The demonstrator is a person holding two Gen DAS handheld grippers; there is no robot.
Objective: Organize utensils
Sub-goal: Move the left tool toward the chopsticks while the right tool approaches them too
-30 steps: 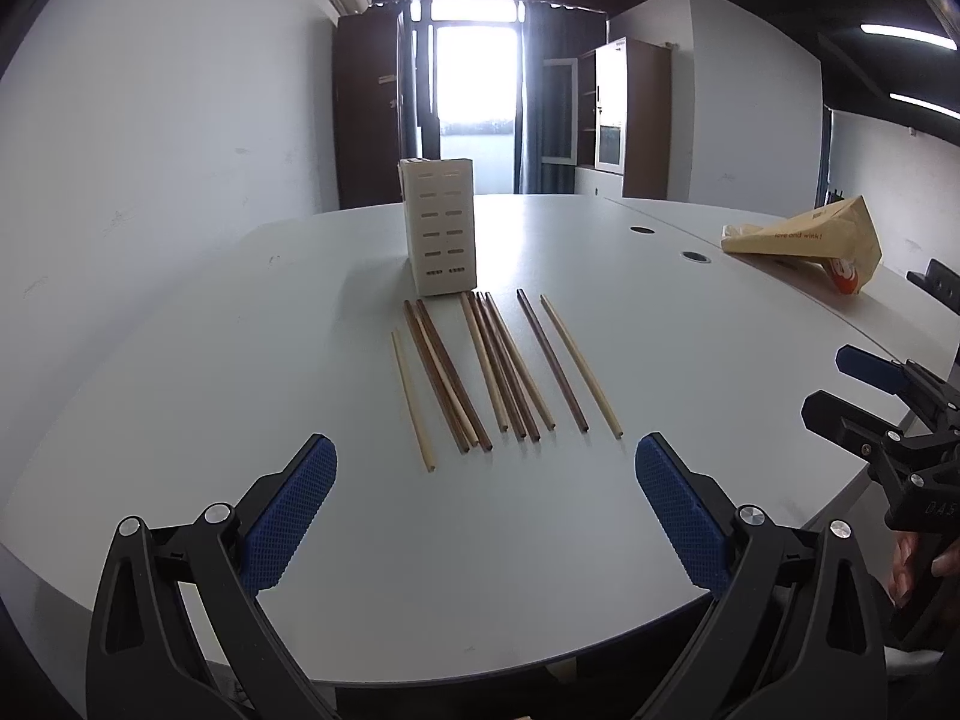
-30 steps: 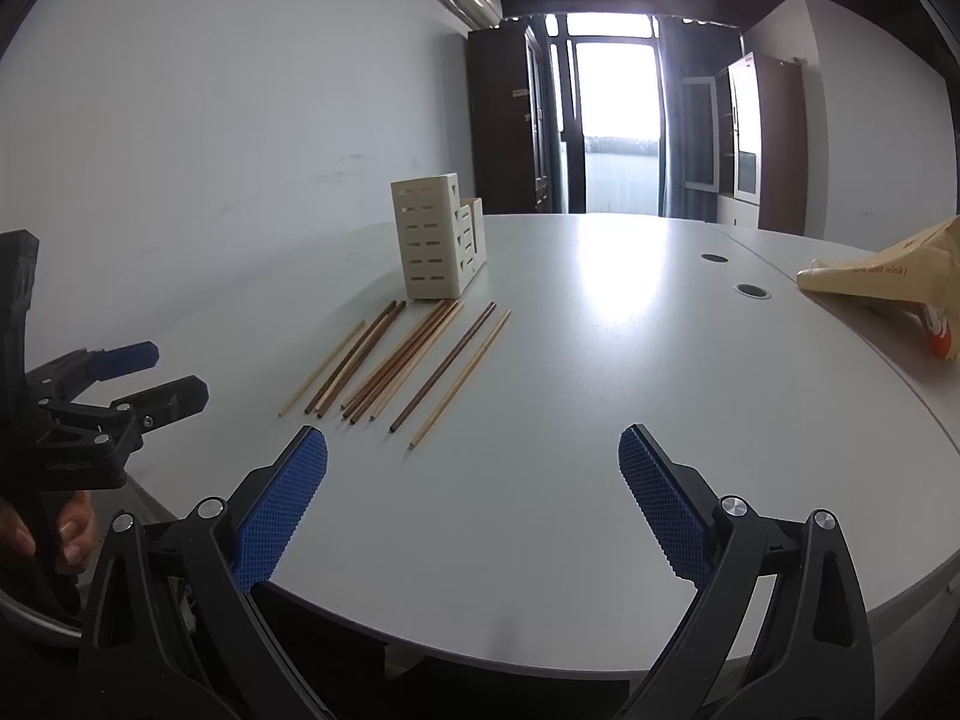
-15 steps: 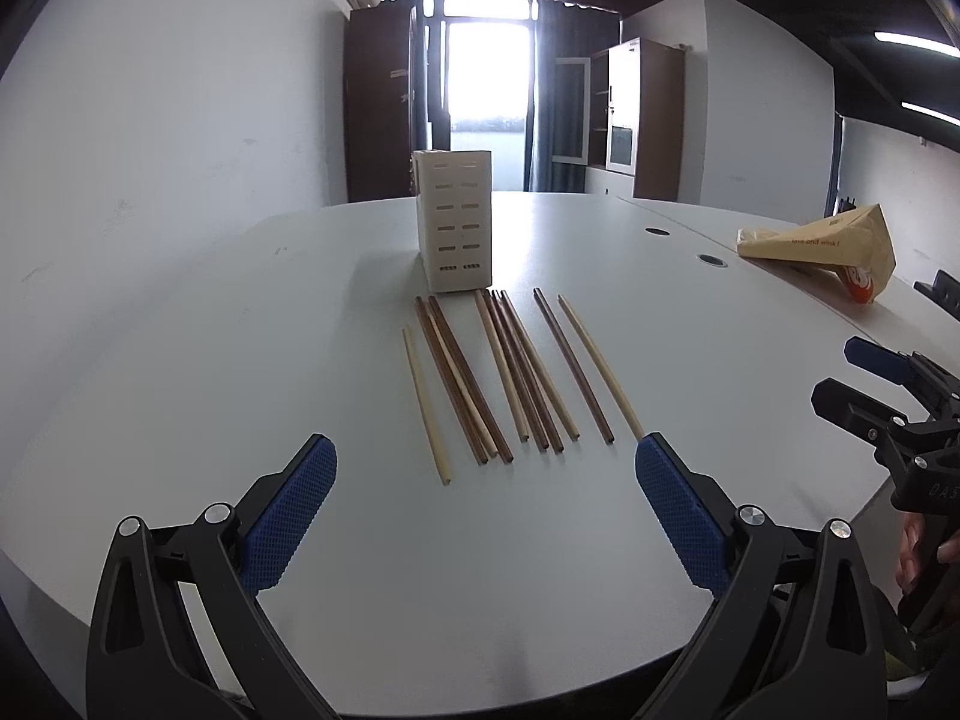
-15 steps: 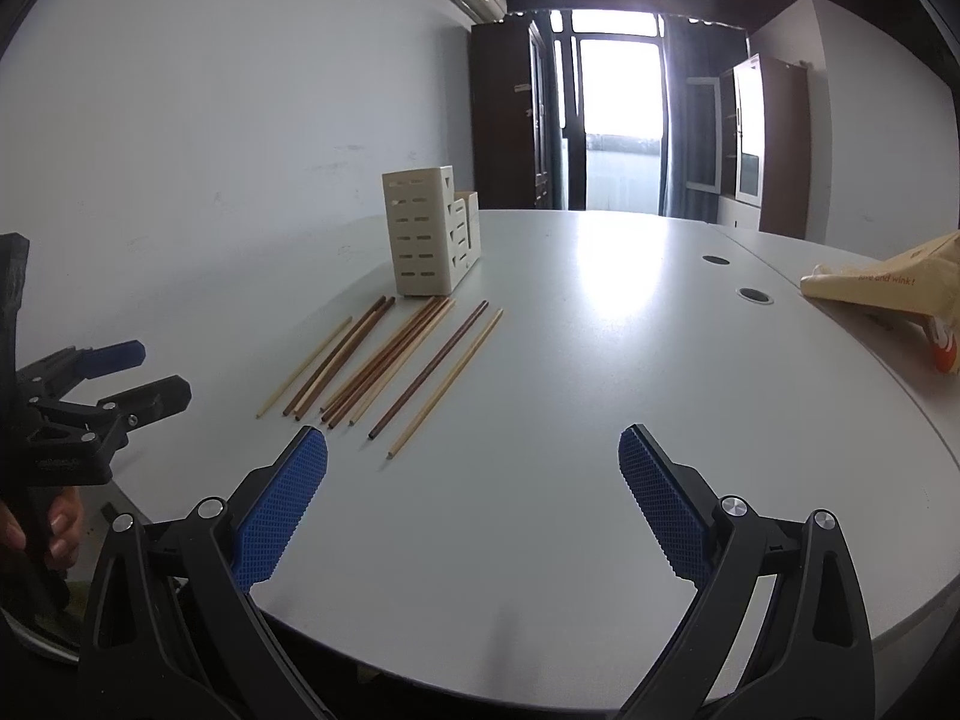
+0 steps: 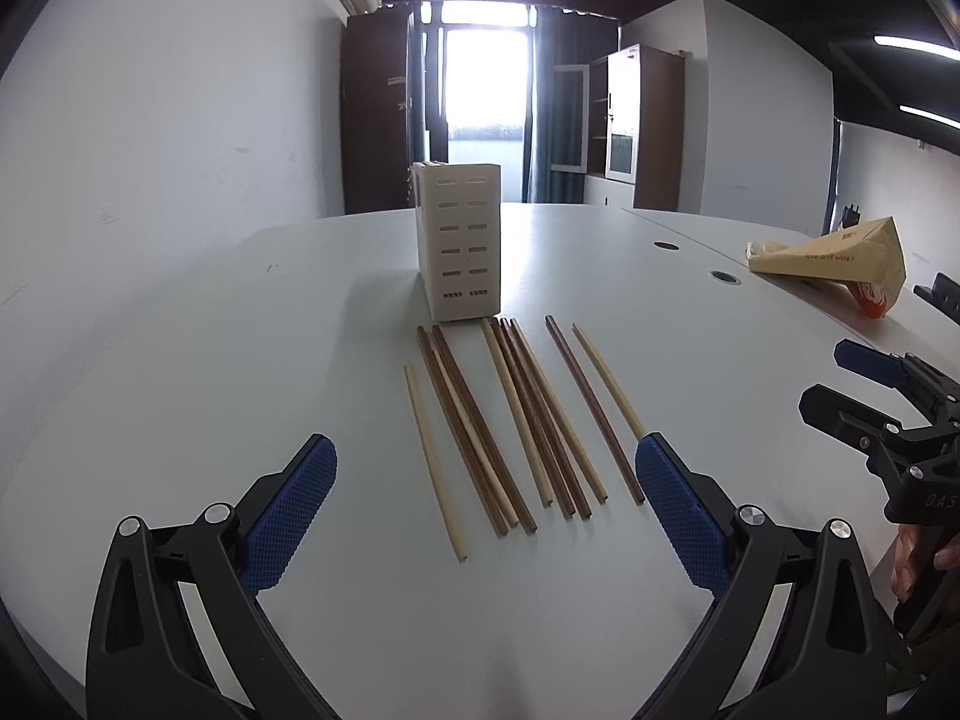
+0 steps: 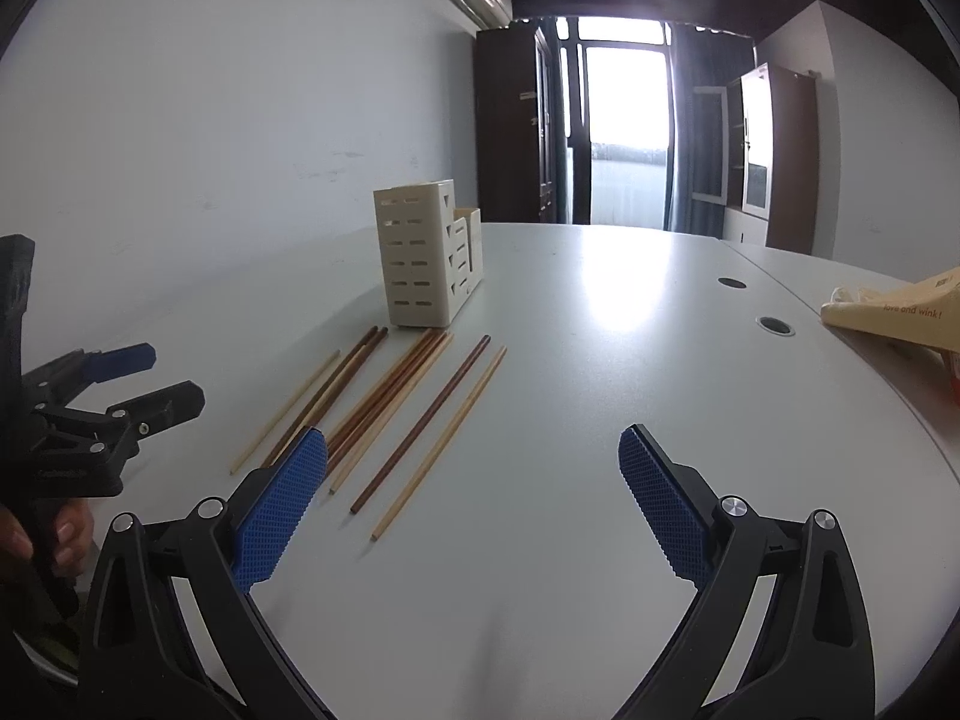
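1. Left gripper [image 5: 485, 492]: jaws spread wide, nothing between the blue pads [image 5: 681, 513]. It hangs low over the near edge of the table [image 5: 180, 372], lined up with the near ends of the sticks.
2. Right gripper [image 6: 474, 495]: jaws also wide and empty, poised above the table just right of the sticks. Its left pad overlaps the near tips of a few in the view; contact cannot be told.
3. Chopsticks [image 5: 516, 420]: about ten, pale and dark brown mixed, lying flat in a loose fan at mid-table. Far tips sit just in front of the holder; near tips point at the grippers. One pale stick [image 5: 433, 461] lies apart on the left; a dark and a pale one lie apart on the right.
4. Handling, as judged: light, stiff, thin, smooth, likely to roll or slip on the glossy top. Best taken one at a time, across the shaft near the middle or the thicker end. The outlying sticks offer room for the pads; the bunched middle ones do not.
5. Holder [image 5: 461, 249]: cream, slotted, upright, stepped in height, beyond the sticks. Appears light; may tip if knocked.
6. Paper bag [image 5: 834, 264]: far right, well apart from the work.
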